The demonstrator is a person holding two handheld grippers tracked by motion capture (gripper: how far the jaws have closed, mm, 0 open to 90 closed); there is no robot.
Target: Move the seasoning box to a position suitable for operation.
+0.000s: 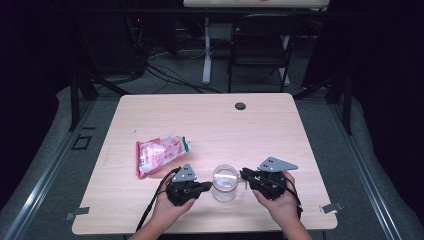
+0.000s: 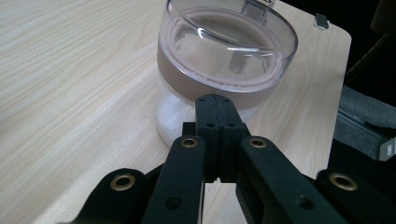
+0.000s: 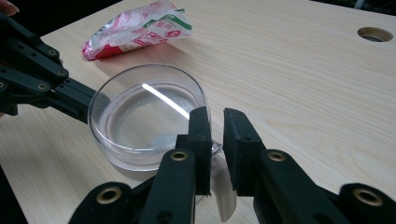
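Left to right on the light wood desk: red-and-white printed plastic snack pouch lies flat, well apart from the work, up-left of the left claw — untouched. Left claw sits just left of the clear round glass jar, pointing right at it; in the left gripper view its jaws are clenched flat against each other with nothing between them, tips right at the jar's wall below the rim — touching or a hair off, can't tell. Jar stands upright near the desk's front edge, mouth up, axis vertical, squarely between the two claws. Right claw comes in from the jar's right side, pointing left; in the right gripper view its jaws stand slightly parted and straddle the near rim of the jar — one jaw inside the mouth, the other outside the wall, glass running through the gap. Not closed on it as far as I can see; a gap shows beside the outer jaw. Judgement: both claws are about equally near, but the right one is the one set up to pinch — the wall is already in its slot, so the next move hinges on closing across the rim, with the left shut claw acting as a stop on the opposite side. Risk: thin-wall pinch on smooth glass may slip or tip the jar toward the left claw.
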